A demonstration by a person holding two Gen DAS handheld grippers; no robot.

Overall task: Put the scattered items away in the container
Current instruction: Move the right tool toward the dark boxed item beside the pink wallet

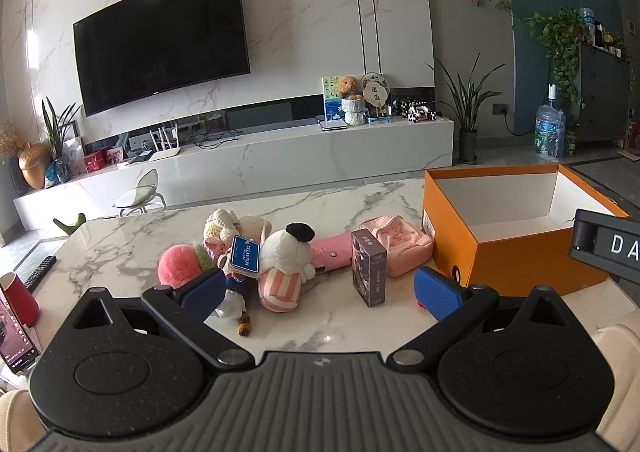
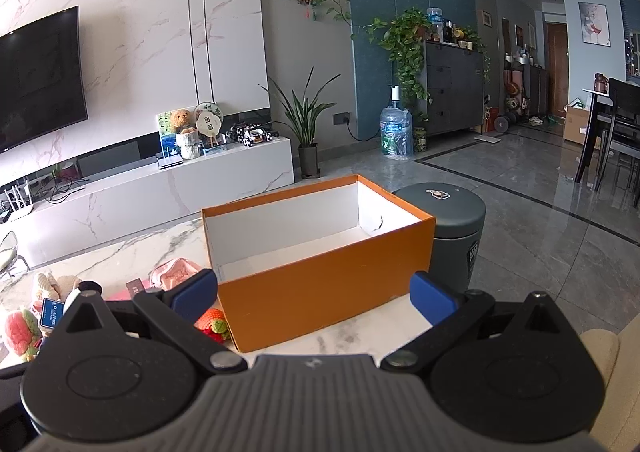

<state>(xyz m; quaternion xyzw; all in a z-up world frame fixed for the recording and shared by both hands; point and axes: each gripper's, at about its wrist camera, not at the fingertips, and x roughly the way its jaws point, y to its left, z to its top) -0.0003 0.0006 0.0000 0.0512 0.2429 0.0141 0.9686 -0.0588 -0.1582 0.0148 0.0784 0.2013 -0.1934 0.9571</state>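
An orange box [image 1: 516,248] with a white, empty inside stands at the right of the marble table [image 1: 120,248]. Left of it lies a pile: a pink plush ball [image 1: 180,266], a white plush dog in striped clothes [image 1: 286,260], a blue card deck [image 1: 244,256], a dark upright card box [image 1: 369,274], a pink pouch [image 1: 394,244] and a crochet toy [image 1: 222,221]. My left gripper [image 1: 322,294] hangs open just before the pile. My right gripper [image 2: 314,298] is open before the orange box [image 2: 320,272]; a red-orange crochet fruit [image 2: 214,322] lies at the box's near left corner.
A dark round bin [image 2: 448,228] stands behind the box's right end. A red cup [image 1: 18,298], a remote [image 1: 40,272] and a phone [image 1: 14,340] sit at the table's left edge. A TV console [image 1: 280,155] lines the far wall. A beige sofa edge [image 2: 608,356] is near right.
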